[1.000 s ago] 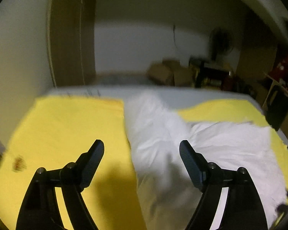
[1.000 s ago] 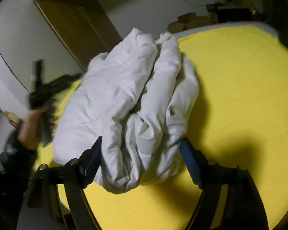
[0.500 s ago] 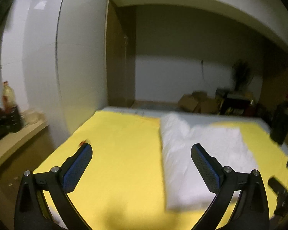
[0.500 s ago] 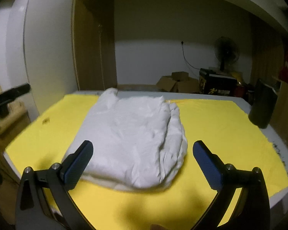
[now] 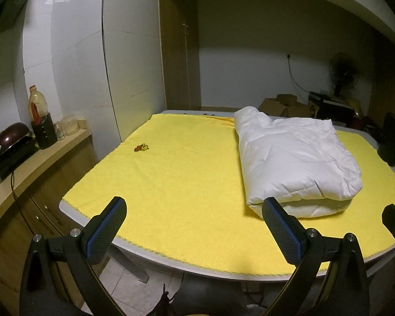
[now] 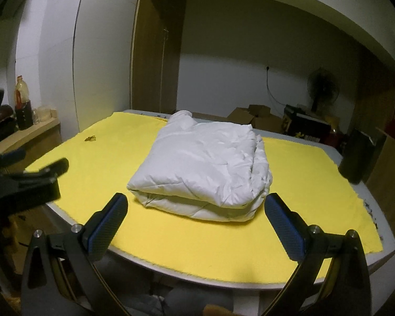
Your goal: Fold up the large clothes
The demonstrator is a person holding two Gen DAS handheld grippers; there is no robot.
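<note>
A white padded garment [image 5: 295, 158] lies folded into a thick rectangular bundle on the yellow cloth [image 5: 184, 173] that covers the table. It also shows in the right wrist view [image 6: 205, 166], in the middle of the cloth [image 6: 302, 173]. My left gripper [image 5: 194, 226] is open and empty, held back over the table's near edge, left of the bundle. My right gripper [image 6: 194, 223] is open and empty, just in front of the bundle's near fold. The left gripper also shows in the right wrist view [image 6: 31, 176] at the left edge.
A small orange and yellow patch [image 5: 141, 147] sits on the cloth at the left. A wooden counter [image 5: 39, 158] with a bottle [image 5: 36, 105] and a dark pan [image 5: 8, 137] stands left of the table. Cardboard boxes [image 6: 252, 117], a fan [image 6: 322, 87] and a black cylinder [image 6: 355, 158] stand behind and to the right.
Both grippers have pulled back and up from the garment, to the table's near edge. One second ago they were close over it; the bundle now lies alone, folded flat.
</note>
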